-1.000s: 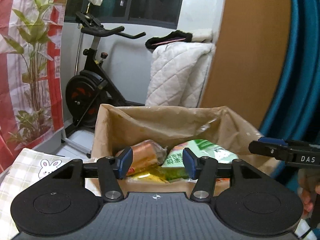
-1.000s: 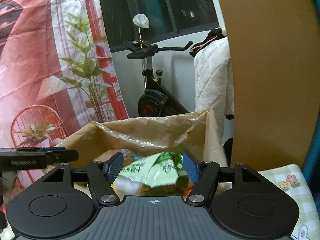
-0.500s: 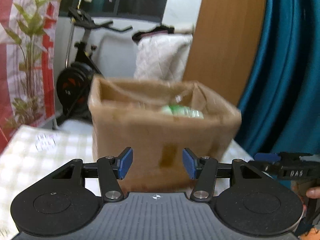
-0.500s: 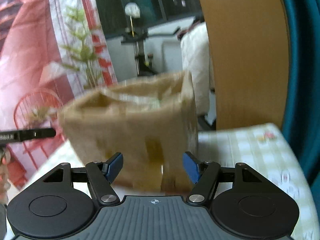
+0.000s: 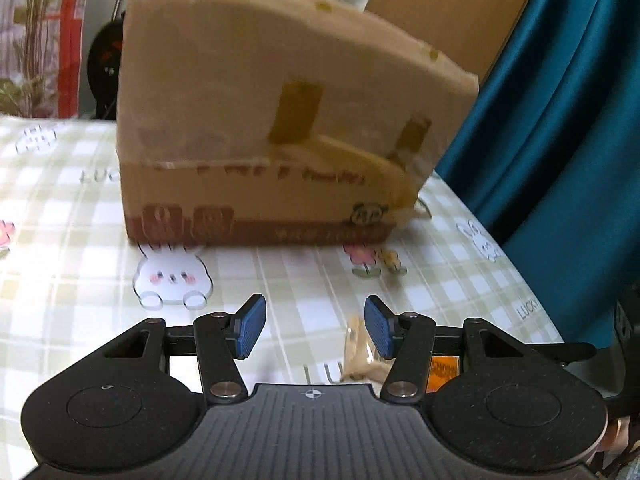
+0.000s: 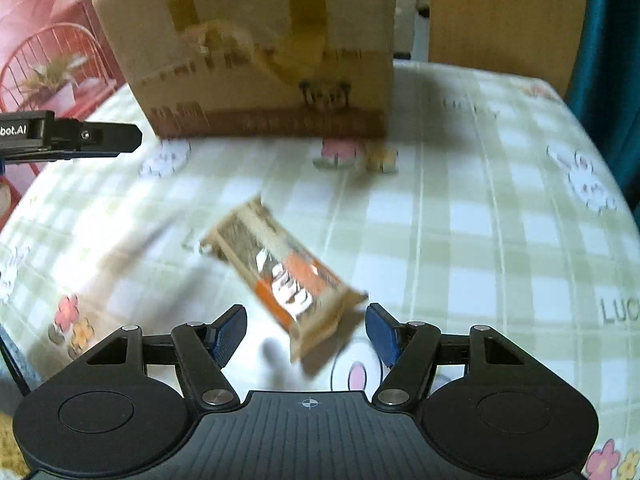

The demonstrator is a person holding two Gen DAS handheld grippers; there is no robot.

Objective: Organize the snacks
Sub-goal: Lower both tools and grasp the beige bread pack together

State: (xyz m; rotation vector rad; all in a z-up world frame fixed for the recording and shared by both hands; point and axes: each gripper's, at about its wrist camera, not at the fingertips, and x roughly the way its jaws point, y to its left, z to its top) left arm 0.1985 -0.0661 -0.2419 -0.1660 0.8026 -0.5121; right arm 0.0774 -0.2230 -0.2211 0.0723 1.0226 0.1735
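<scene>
A tall taped cardboard box (image 5: 260, 120) (image 6: 260, 40) stands on the checked tablecloth (image 5: 60, 240) (image 6: 480, 220); its contents are hidden from here. In front of it lies a tan and orange snack packet (image 6: 280, 272), blurred, whose tan end (image 5: 360, 354) shows beside the left gripper's right finger. My right gripper (image 6: 306, 334) hangs low over the packet's near end with its jaws closing; that end lies in the gap and the pads do not touch it. My left gripper (image 5: 314, 328) is open with nothing between its fingers, and its black side (image 6: 80, 138) shows left of the box.
A teal curtain (image 5: 560, 120) hangs along the table's right edge. A wooden panel (image 5: 440, 8) stands behind the box. A red patterned hanging (image 6: 40, 20) is at the far left. Bare cloth spreads left of the packet.
Both grippers came down from above the box's open top to the table in front of it. The snacks inside dropped out of sight and the packet on the cloth came into view.
</scene>
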